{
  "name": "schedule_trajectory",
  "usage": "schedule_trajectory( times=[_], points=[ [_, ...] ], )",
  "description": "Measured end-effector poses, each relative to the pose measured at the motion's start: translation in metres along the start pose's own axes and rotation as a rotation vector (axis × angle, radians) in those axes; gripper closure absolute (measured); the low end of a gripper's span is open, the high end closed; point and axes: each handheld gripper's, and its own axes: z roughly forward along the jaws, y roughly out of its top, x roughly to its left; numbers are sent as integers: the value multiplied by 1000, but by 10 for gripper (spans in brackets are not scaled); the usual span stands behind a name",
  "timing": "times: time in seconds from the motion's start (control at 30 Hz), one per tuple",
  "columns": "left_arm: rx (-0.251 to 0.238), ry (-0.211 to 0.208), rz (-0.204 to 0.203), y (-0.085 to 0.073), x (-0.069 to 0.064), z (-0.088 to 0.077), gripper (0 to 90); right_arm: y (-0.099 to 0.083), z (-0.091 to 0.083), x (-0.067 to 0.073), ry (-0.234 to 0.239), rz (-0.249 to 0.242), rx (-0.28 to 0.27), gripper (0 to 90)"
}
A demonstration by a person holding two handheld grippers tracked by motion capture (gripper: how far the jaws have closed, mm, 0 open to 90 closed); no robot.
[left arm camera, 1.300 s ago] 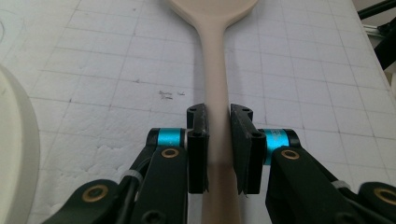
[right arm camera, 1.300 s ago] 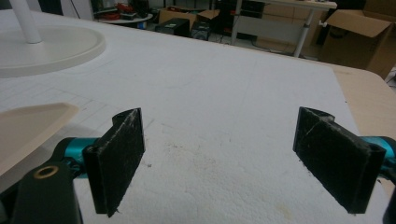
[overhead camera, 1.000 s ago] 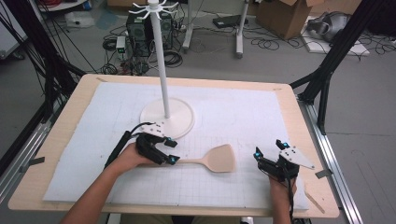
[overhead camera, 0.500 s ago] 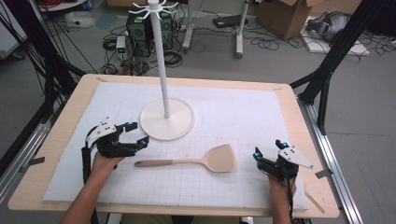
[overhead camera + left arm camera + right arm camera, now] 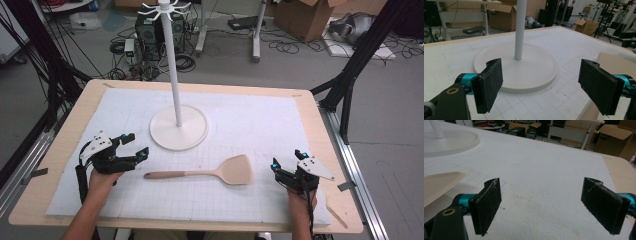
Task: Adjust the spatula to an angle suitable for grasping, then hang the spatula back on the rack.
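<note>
Grippers sitting wide apart, holding nothing: left gripper (image 5: 134,145), right gripper (image 5: 286,164). Beige wooden spatula (image 5: 210,173) lying flat between them, handle end just beside left gripper. White round-based pole stand (image 5: 178,127) standing ahead of left gripper.

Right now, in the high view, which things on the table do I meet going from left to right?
left gripper with open fingers → white stand with its round base and tall pole → wooden spatula lying flat on the white mat, blade to the right → right gripper with open fingers
</note>
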Motion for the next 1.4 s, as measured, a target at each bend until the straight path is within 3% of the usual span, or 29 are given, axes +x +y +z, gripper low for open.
schedule_trajectory(
  times=[0.17,0.43,0.6,0.63,0.67,0.73,0.77,0.9,0.97,1.0,1.03,1.07,1.17,1.4],
  points=[
    [-15,9,-30,-1,-1,-1,197,0,0,0,2,4,1,156],
    [-10,22,-27,-4,-3,-5,194,0,1,0,3,-7,0,156],
    [-14,29,-19,-11,-7,-5,194,1,1,-1,55,-15,9,156],
    [-14,35,-20,-11,-8,-6,193,2,1,-2,99,-1,6,156],
    [-22,42,-26,-11,-9,-6,193,2,1,-2,99,-1,6,156],
    [-29,62,-6,-11,-9,-9,197,5,-1,-1,169,34,-1,157],
    [-34,71,-2,-12,-9,-9,206,9,-2,3,206,22,-19,163],
    [-52,72,-24,-14,-7,-12,206,28,3,22,344,-49,-10,189],
    [-42,75,-15,-15,-6,-12,206,43,15,39,451,-110,26,203],
    [-39,75,-15,-16,-7,-12,206,43,15,39,451,-110,26,203],
    [-38,75,-16,-17,-7,-12,206,52,22,52,509,-152,46,246],
    [-37,73,-16,-18,-6,-12,206,52,22,52,509,-152,46,246],
    [-32,70,-19,-18,-6,-10,206,65,35,71,593,-216,80,276],
    [-15,71,-8,-18,-6,-10,209,80,63,113,766,-377,223,378]
  ],
)
